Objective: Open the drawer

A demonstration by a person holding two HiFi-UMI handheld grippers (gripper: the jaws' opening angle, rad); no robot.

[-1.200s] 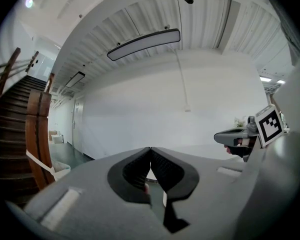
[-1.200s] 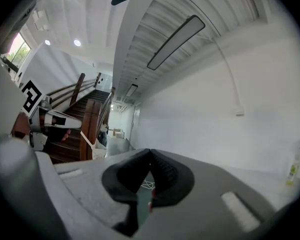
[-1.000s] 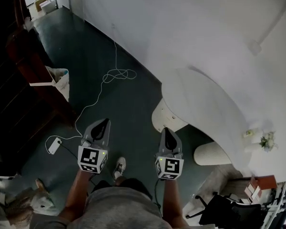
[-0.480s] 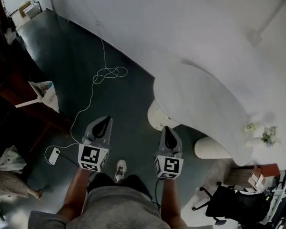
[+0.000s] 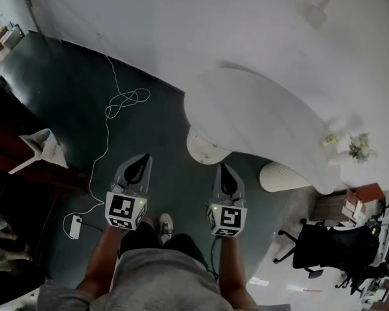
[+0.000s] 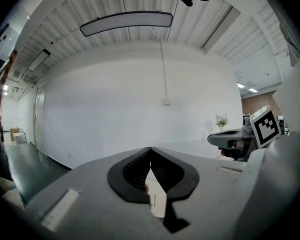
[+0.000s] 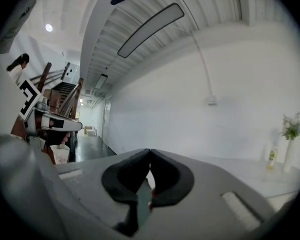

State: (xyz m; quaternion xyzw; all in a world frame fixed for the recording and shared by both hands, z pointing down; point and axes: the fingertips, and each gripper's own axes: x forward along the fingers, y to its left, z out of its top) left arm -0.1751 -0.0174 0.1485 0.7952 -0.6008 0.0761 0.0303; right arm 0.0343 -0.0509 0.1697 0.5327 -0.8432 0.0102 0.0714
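Both tools are held out in front of the person at about waist height, side by side and well apart, pointing roughly level toward the white wall [image 5: 181,31]. The left tool [image 5: 141,161] is clenched, its pads meeting at the tips with nothing between them. The right tool [image 5: 222,170] is likewise clenched on nothing. Judged from this posture, the tools are being carried toward a work position, not applied to anything; neither touches any object. No drawer is visible in any view, so its location cannot be stated. The nearest candidate is the white curved table [image 5: 259,122] ahead and to the right, which stands on a round pedestal [image 5: 204,149] near the right tool and a ribbed second pedestal [image 5: 282,177] farther right. Whether either holds a drawer cannot be told. The task is judged not yet begun. Flowers [image 5: 360,148] stand on the far right of the table. On the dark floor [image 5: 78,89] a white cable [image 5: 120,102] runs from the wall in loops to a power strip [image 5: 74,225] left of the person's feet, a tripping risk on that side. A paper bag [image 5: 42,144] sits farther left, and an office chair [image 5: 330,248] stands at lower right, narrowing access round the table.
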